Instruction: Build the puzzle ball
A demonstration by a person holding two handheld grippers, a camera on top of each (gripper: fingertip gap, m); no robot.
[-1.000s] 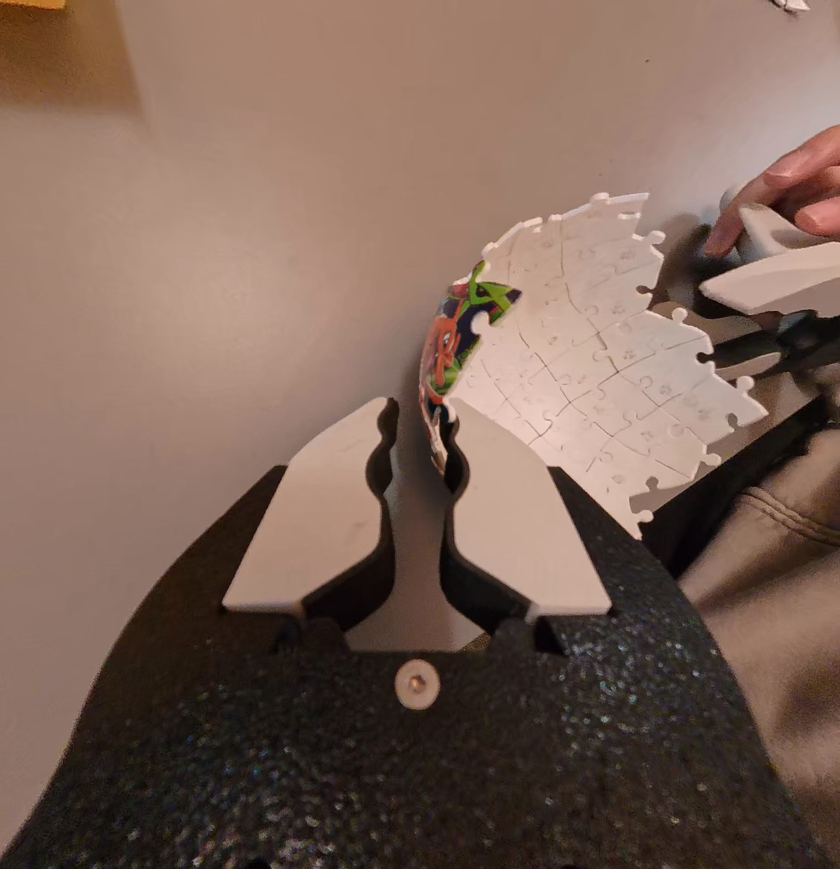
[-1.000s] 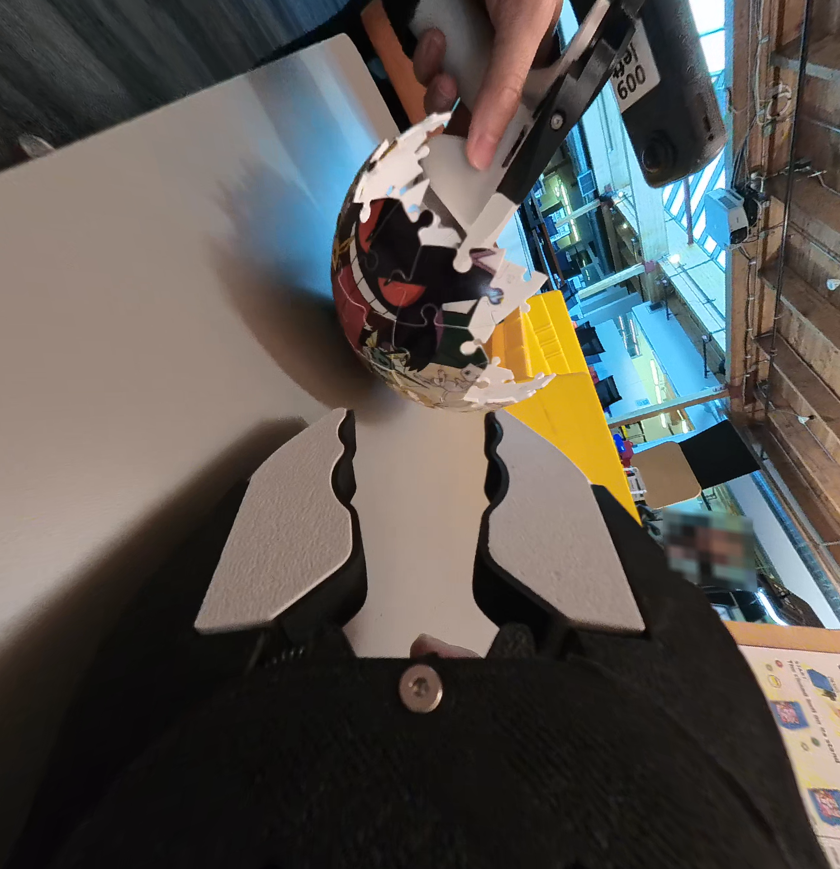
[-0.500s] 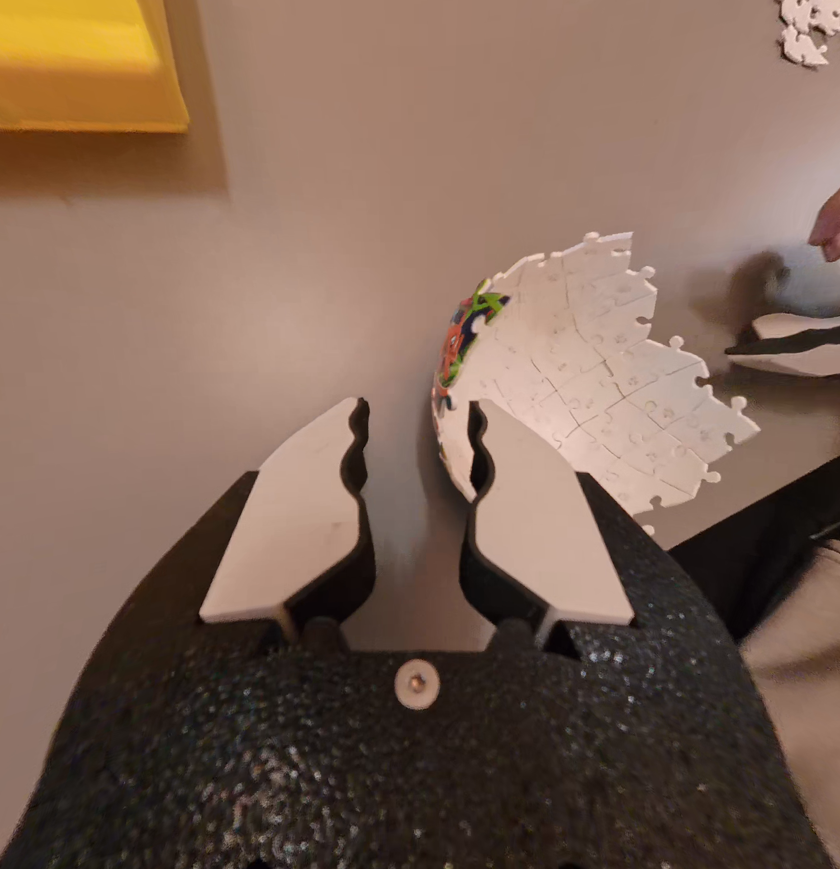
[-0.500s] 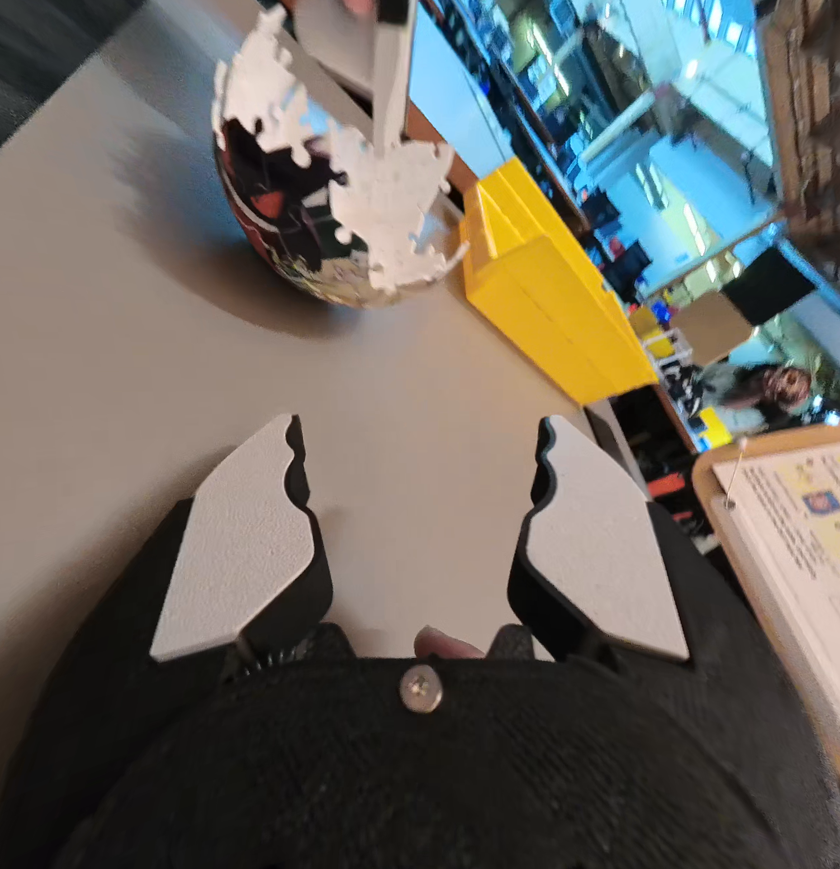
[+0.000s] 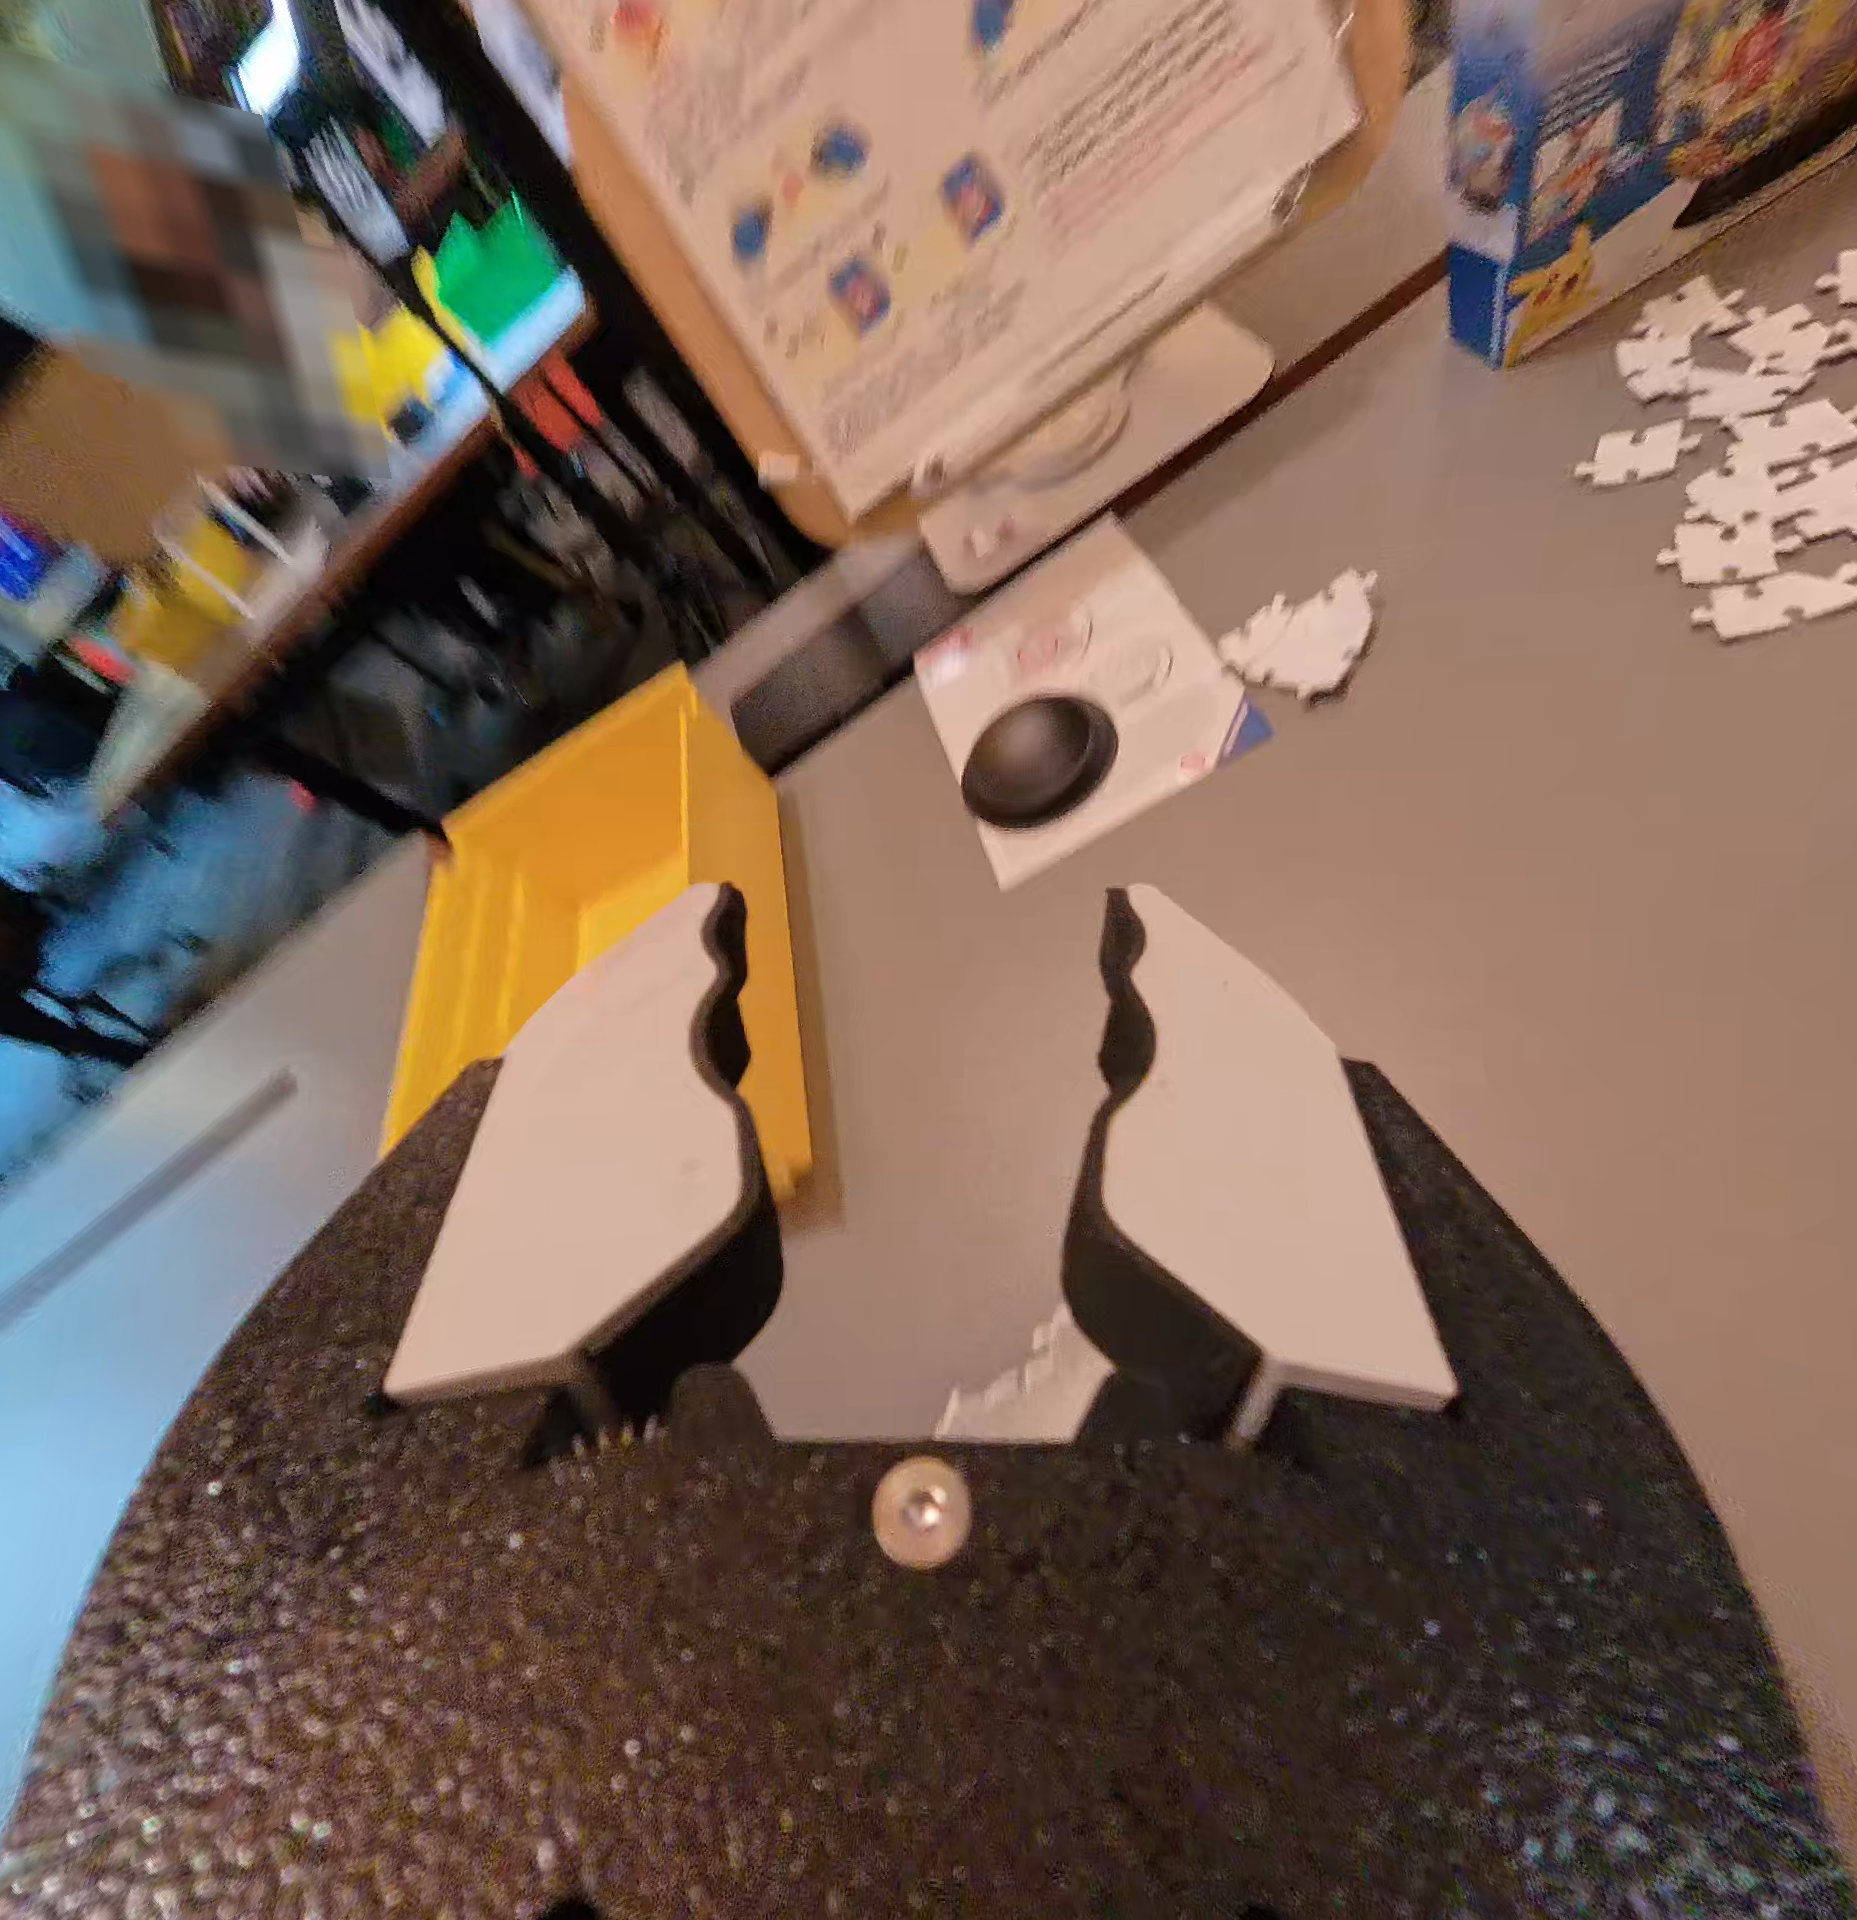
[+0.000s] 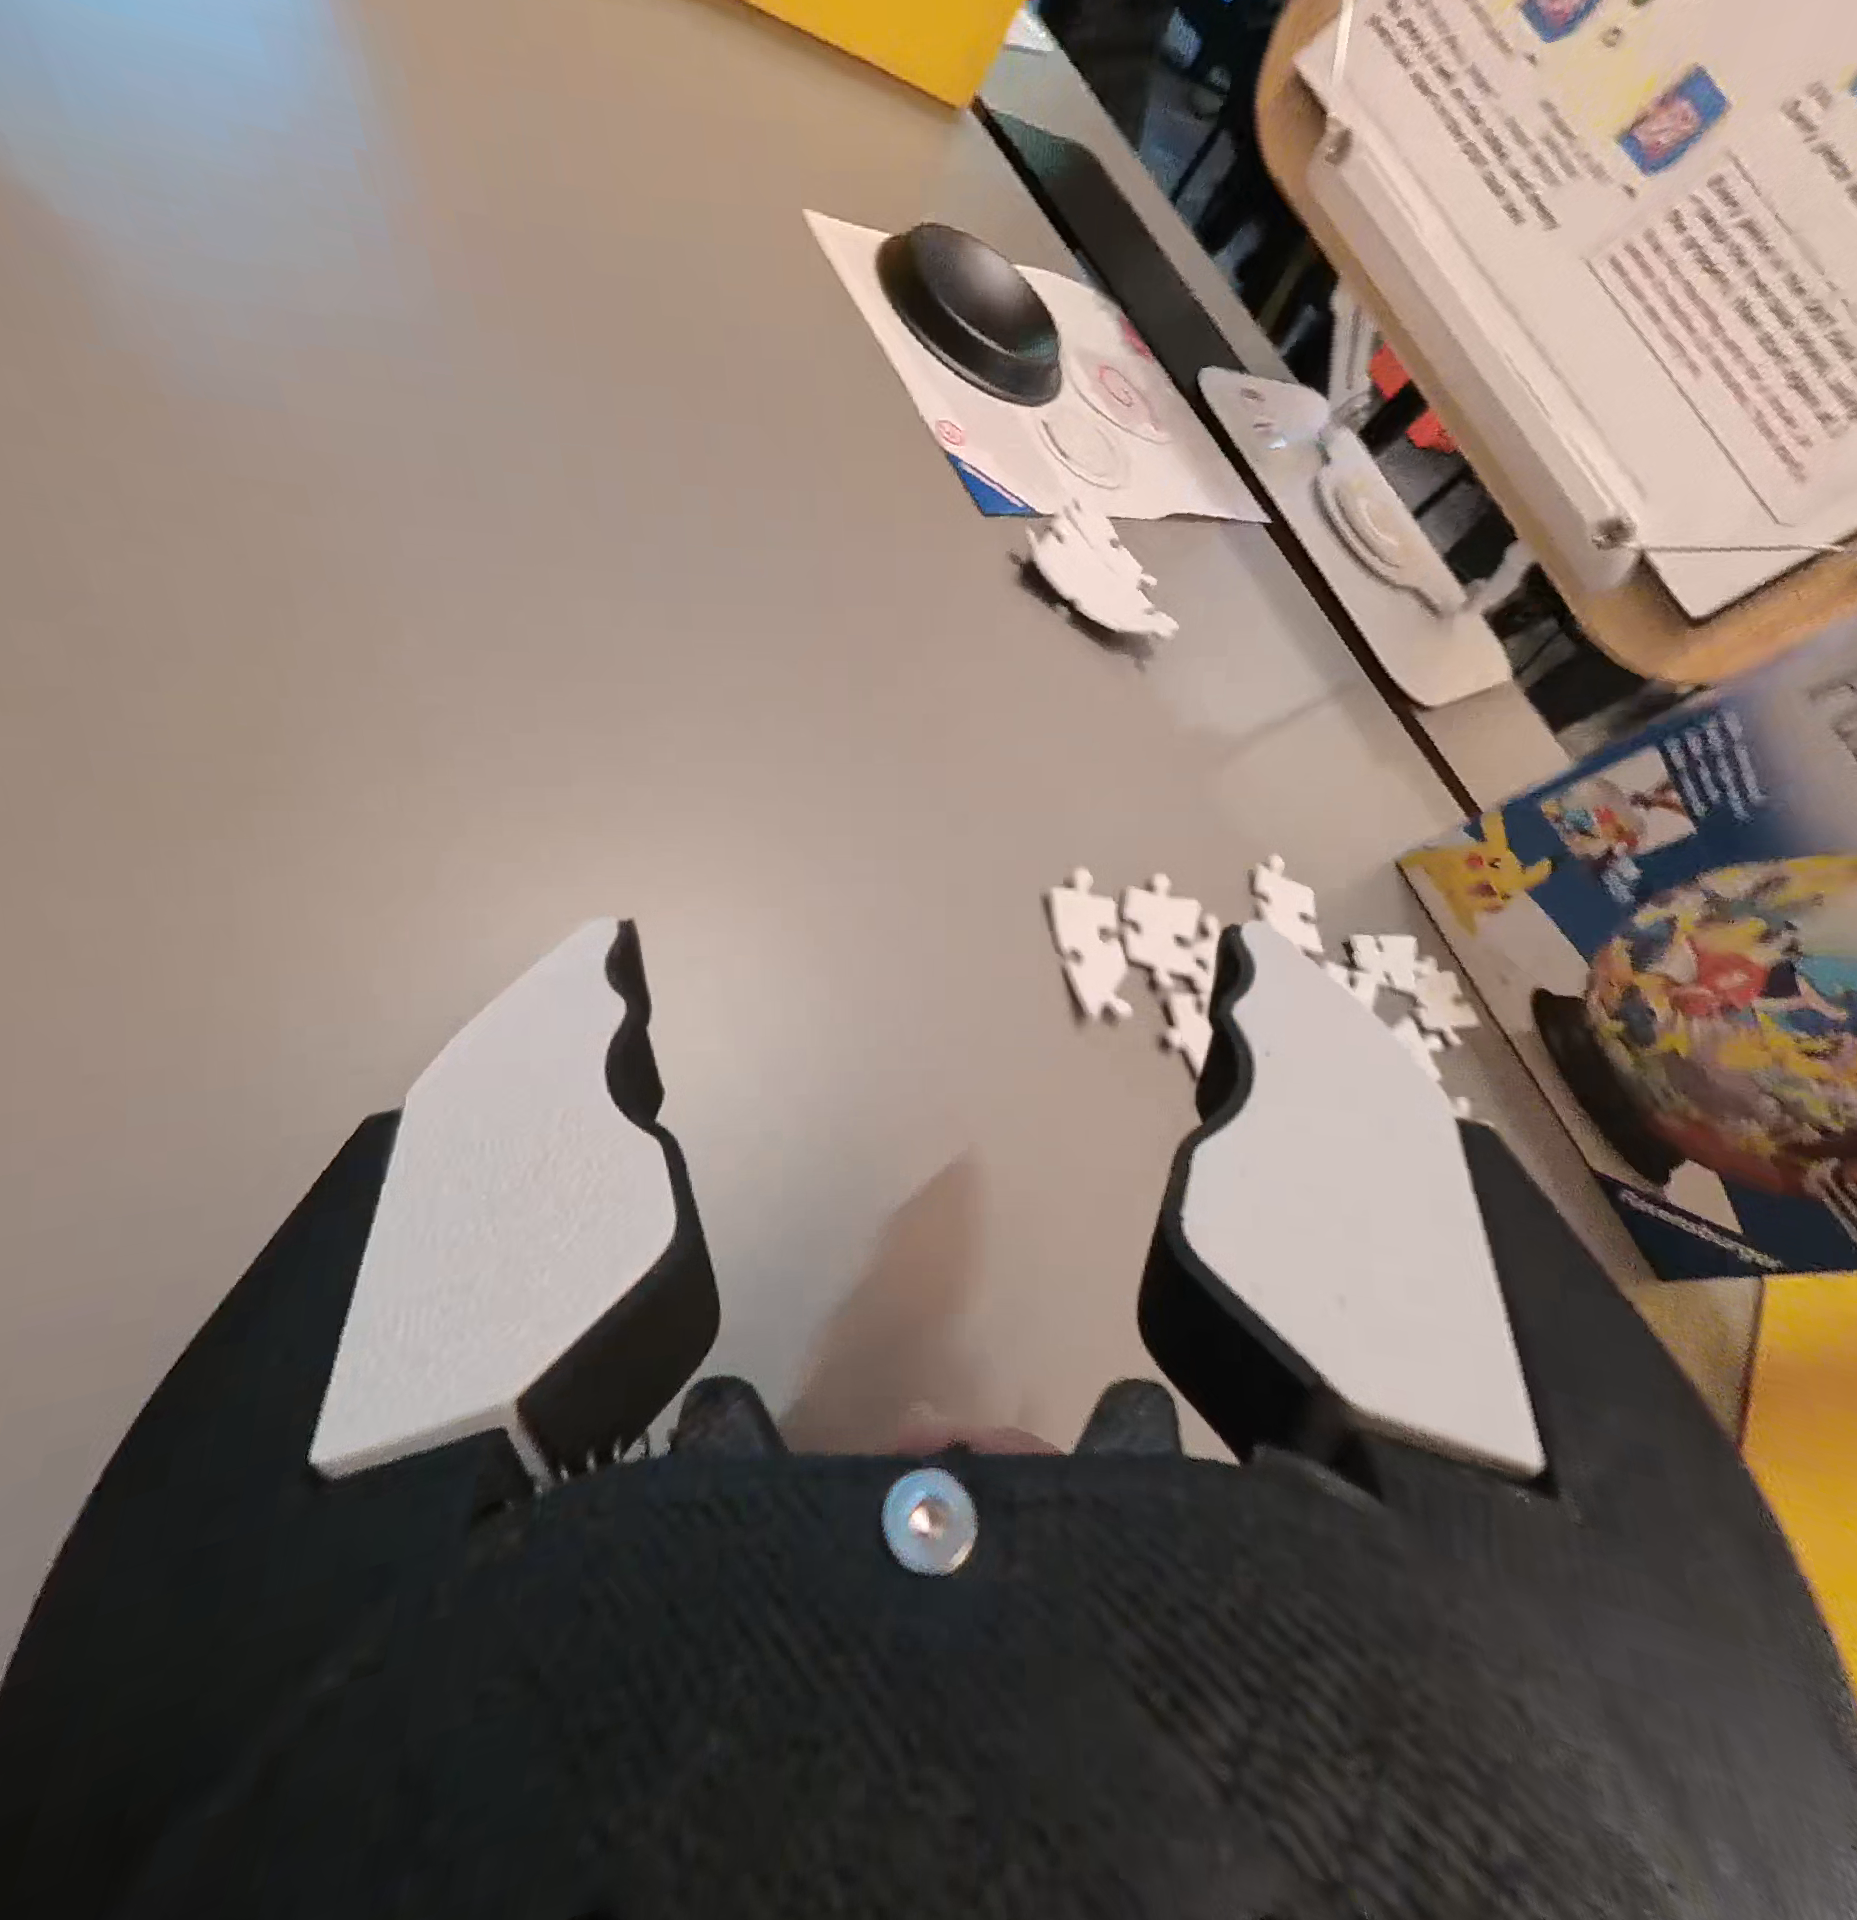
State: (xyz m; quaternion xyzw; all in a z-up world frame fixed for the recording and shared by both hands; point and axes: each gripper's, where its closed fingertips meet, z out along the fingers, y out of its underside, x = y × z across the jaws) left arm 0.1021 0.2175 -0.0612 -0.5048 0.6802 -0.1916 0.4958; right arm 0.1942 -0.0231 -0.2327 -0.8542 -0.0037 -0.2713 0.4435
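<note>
My left gripper (image 5: pixel 919 909) is open and empty above the grey table (image 5: pixel 1423 1039). A white jagged edge of the partly built puzzle ball (image 5: pixel 1017 1387) shows low between its fingers, mostly hidden by the gripper body. My right gripper (image 6: pixel 929 940) is open and empty. Several loose white puzzle pieces (image 6: pixel 1142 951) lie just ahead of its right finger; they also show in the left wrist view (image 5: pixel 1776 447). A small joined cluster of white pieces (image 5: pixel 1303 634) lies near a leaflet; it also shows in the right wrist view (image 6: pixel 1100 566).
A black round stand (image 5: pixel 1038 758) sits on a white leaflet (image 5: pixel 1111 707); the stand also shows in the right wrist view (image 6: pixel 971 312). A yellow bin (image 5: pixel 591 925) is at the left. The puzzle box (image 6: pixel 1713 1039) stands at the right. A clipboard with an instruction sheet (image 5: pixel 965 208) stands behind.
Both grippers have swung away from the puzzle ball and opened wider. The left one let go of the ball's edge and tilted up. The right now faces the loose pieces.
</note>
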